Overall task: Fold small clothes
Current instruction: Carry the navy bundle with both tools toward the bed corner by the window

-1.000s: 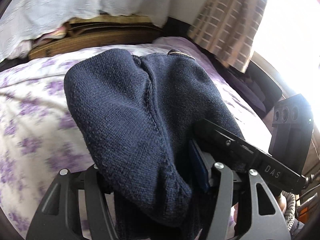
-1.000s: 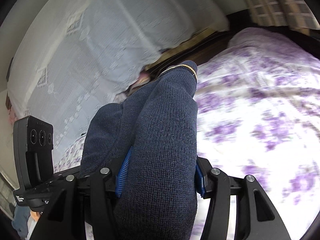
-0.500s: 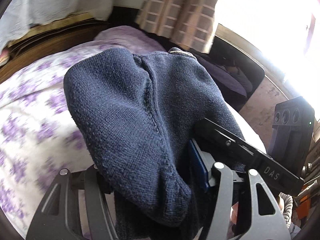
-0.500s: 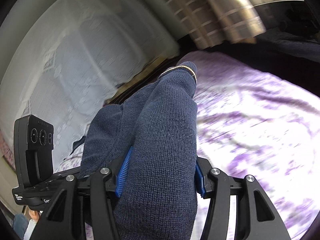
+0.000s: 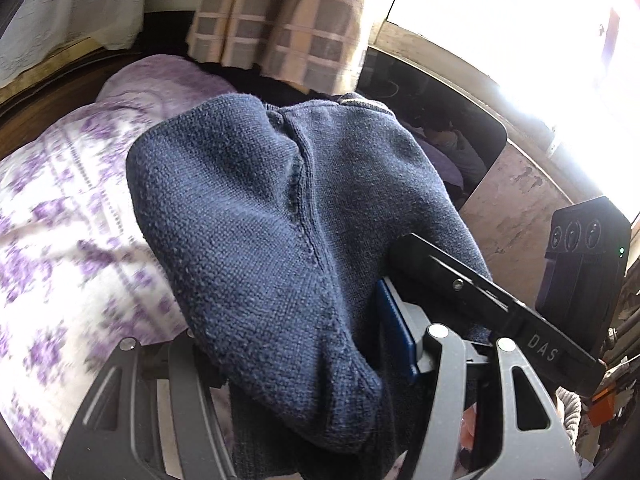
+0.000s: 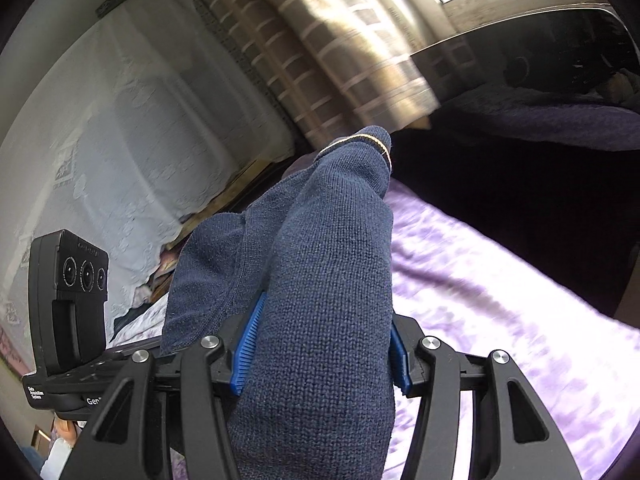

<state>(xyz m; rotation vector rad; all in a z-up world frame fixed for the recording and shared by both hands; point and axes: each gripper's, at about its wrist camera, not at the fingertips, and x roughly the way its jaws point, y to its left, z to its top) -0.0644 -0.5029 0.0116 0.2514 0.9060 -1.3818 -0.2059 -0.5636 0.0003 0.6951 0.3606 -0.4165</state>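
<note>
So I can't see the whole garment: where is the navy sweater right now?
The navy sweater is off the bed, bunched between both grippers' fingers, above the purple floral bedspread, with the checked curtain behind.

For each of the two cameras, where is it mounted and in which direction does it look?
Left wrist view: sits on the left gripper, looking forward and down over the dark blue knitted garment to the purple-flowered bedspread and checked beige curtain; its own fingers and the right gripper's body show.
Right wrist view: sits on the right gripper, looking along the same garment toward the white lace cloth and curtain; its blue pads press the knit.
Shared: garment, bedspread, curtain.
</note>
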